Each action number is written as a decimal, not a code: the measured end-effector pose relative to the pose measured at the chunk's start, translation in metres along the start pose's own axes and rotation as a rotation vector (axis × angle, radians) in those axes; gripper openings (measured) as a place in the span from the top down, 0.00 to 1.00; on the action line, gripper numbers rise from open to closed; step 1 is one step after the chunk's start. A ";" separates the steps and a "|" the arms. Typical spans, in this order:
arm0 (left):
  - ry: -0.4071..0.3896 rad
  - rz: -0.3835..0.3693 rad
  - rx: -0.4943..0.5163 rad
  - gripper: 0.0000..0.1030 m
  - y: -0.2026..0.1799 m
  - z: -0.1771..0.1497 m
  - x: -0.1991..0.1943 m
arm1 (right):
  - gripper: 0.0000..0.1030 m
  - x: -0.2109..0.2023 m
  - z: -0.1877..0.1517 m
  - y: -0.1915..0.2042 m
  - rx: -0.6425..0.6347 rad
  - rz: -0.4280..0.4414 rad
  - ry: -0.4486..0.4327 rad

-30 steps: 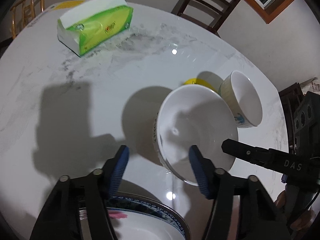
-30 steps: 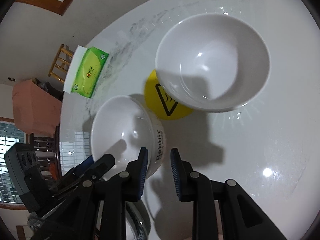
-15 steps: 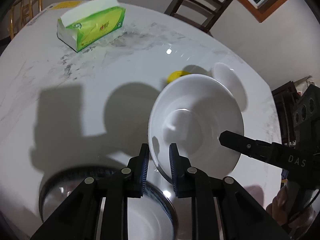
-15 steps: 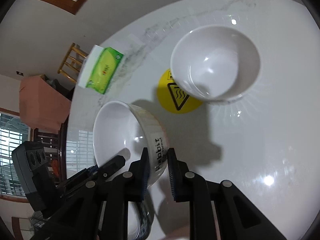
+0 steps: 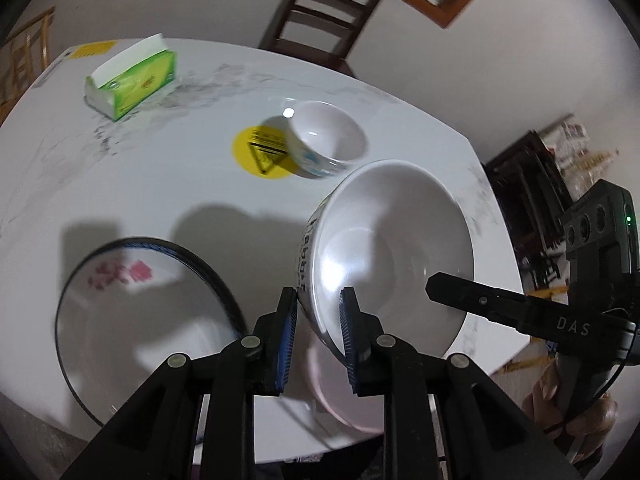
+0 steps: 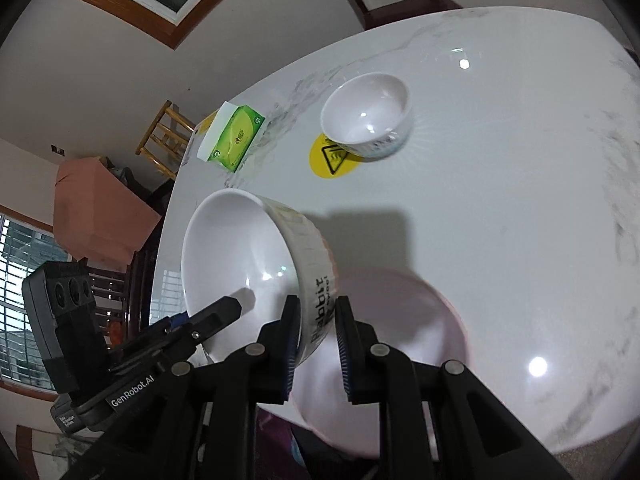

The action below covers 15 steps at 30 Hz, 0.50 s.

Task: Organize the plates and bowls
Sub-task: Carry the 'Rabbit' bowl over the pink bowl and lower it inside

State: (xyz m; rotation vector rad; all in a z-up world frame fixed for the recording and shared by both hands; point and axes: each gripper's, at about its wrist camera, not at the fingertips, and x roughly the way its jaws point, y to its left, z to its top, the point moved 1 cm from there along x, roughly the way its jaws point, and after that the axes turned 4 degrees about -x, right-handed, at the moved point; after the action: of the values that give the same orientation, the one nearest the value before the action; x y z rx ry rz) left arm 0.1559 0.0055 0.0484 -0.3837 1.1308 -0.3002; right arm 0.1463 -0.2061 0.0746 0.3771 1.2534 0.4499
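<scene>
Left wrist view shows the left gripper with its blue-padded jaws narrow, clamped on the near rim of a large white ceramic bowl with black "Rabbit" lettering on its side. That bowl hangs tilted above the white marbled round surface, its opening turned toward the camera. On the right of the same bowl, the black fingers of the right gripper reach onto the opposite rim, and a hand shows at the lower right edge.

Right wrist view has the right gripper with jaws narrow too, pinching the lettered wall of the bowl, one pad inside and one outside. The left gripper comes in from the left onto the other side of the rim.

Below the lifted bowl, a pale pink bowl sits on the near part of the surface. Left of it in the left wrist view lies a wide white plate with a dark blue rim and pink flower print, blurred. Farther off, a small white bowl with blue print stands touching a round yellow warning sticker. A green and white tissue pack rests at the far left, and a dark wooden chair stands beyond the far edge.
</scene>
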 end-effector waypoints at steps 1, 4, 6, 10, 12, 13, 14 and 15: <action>0.000 -0.003 0.014 0.81 -0.007 -0.006 -0.001 | 0.82 -0.005 -0.006 -0.003 0.004 -0.003 -0.005; 0.013 -0.010 0.046 0.81 -0.021 -0.021 0.000 | 0.82 -0.015 -0.021 -0.014 0.019 -0.010 -0.009; 0.031 -0.012 0.057 0.81 -0.026 -0.029 0.004 | 0.82 -0.018 -0.030 -0.022 0.034 -0.012 -0.006; 0.062 -0.002 0.075 0.81 -0.030 -0.040 0.015 | 0.82 -0.015 -0.042 -0.034 0.050 -0.017 0.003; 0.075 0.004 0.080 0.81 -0.032 -0.044 0.021 | 0.82 -0.013 -0.045 -0.038 0.058 -0.018 0.009; 0.081 0.006 0.083 0.81 -0.031 -0.045 0.023 | 0.82 -0.011 -0.048 -0.040 0.061 -0.019 0.012; 0.087 0.009 0.085 0.81 -0.031 -0.046 0.027 | 0.82 -0.010 -0.048 -0.041 0.061 -0.021 0.014; 0.092 0.011 0.086 0.81 -0.032 -0.048 0.028 | 0.82 -0.007 -0.048 -0.043 0.063 -0.023 0.018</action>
State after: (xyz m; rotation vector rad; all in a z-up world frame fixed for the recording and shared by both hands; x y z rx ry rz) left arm 0.1219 -0.0415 0.0221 -0.2894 1.2060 -0.3584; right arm 0.1031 -0.2453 0.0457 0.4121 1.2901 0.3954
